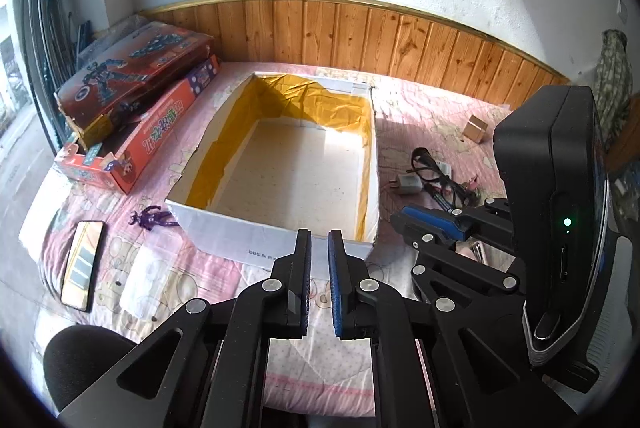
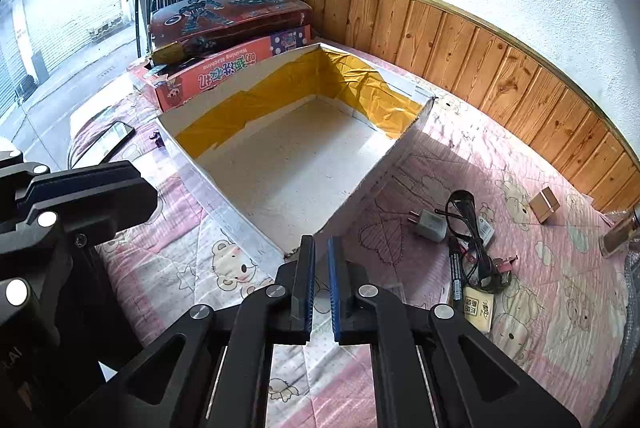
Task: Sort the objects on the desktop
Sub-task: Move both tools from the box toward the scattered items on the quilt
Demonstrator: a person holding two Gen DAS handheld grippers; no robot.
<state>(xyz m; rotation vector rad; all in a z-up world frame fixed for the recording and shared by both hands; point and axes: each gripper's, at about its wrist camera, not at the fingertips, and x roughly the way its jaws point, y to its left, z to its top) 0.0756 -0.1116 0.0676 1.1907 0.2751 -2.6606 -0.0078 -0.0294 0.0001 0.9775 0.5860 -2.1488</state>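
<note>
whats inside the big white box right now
Nothing: the white box shows a bare pale floor and yellow lining on its walls. Its near inner wall is hidden in both views.

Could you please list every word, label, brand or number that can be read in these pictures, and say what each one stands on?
"Washing Machine", seen upside down, on the side of the orange toy box; the large Chinese characters beside it are not clearly readable.
"805", followed by blurred print, on the near wall of the white cardboard box.
Chinese print on the yellow card by the cables: too small to read.
Robot toy box: its lettering is too blurred to read.
</note>
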